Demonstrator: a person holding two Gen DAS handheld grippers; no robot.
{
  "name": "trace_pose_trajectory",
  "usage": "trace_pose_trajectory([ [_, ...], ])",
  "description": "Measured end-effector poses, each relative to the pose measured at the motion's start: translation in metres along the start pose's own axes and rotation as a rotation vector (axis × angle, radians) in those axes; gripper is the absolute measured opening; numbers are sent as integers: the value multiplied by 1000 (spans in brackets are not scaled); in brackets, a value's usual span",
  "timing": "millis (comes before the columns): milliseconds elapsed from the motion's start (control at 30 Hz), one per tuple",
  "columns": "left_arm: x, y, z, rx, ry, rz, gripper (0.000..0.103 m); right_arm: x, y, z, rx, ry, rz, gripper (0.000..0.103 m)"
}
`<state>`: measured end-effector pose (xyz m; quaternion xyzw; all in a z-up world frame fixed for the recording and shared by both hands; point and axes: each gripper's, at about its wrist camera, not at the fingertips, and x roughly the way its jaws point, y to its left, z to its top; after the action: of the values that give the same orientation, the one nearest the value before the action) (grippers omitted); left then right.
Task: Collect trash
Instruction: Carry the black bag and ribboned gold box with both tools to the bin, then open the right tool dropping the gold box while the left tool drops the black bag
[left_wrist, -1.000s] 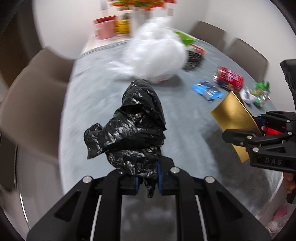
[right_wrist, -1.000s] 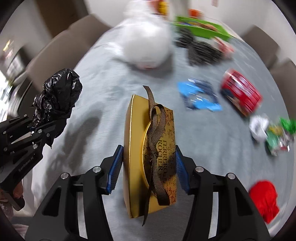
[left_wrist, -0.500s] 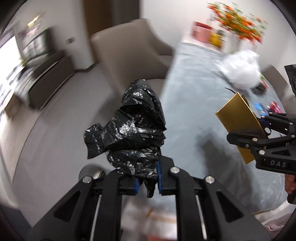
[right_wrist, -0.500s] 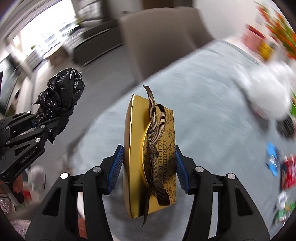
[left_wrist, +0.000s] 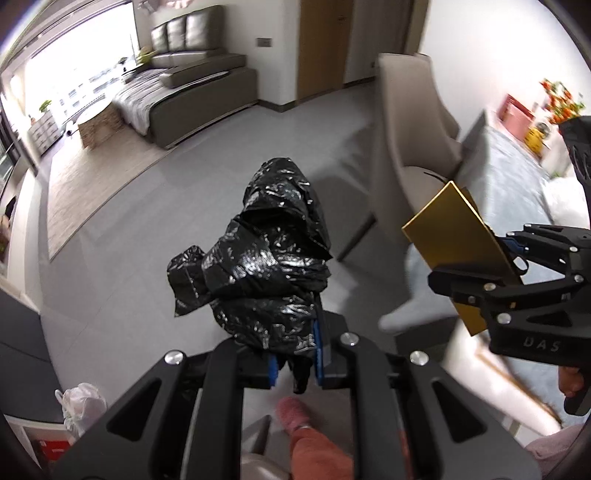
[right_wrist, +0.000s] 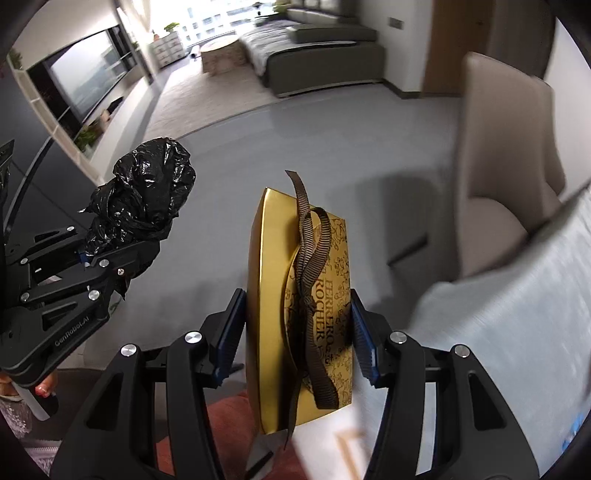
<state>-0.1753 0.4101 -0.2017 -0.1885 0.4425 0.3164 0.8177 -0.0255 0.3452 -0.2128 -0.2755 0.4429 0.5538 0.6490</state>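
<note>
The left gripper (left_wrist: 295, 363) pinches a crumpled black bag (left_wrist: 258, 266); just right of it, the right gripper (right_wrist: 297, 328) clamps a gold box (right_wrist: 301, 314) (ribbon dangling) over the floor. Risk: the slick bag slipping free mid-carry.

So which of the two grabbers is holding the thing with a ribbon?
The right gripper: it clamps the gold box tied with brown ribbon; the left gripper pinches a black bag.

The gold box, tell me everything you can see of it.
The gold box is a flat, shiny carton printed with dark scrollwork and "Ferrero Rocher", with a brown ribbed ribbon looped over its front. It stands on edge, clamped between the right gripper's blue-padded fingers, held in the air above the grey floor.
</note>
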Motion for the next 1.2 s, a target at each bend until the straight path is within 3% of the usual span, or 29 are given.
trace_pose_trajectory([
  [200,20,70,3,-51,10,29,14,47,55,45,-23,7,28,52],
  [433,78,104,-13,-102,43,26,14,116,73,62,4,28,38,52],
  [667,175,126,-42,-139,76,17,14,208,61,34,13,66,-19,52],
  [1000,319,130,-101,-86,123,-25,14,354,33,-5,114,115,-33,52],
  [1100,343,129,-108,-73,131,-29,14,374,31,-11,89,112,-44,53],
  [1200,357,126,-111,-74,137,-40,14,378,32,-15,73,103,-61,62],
])
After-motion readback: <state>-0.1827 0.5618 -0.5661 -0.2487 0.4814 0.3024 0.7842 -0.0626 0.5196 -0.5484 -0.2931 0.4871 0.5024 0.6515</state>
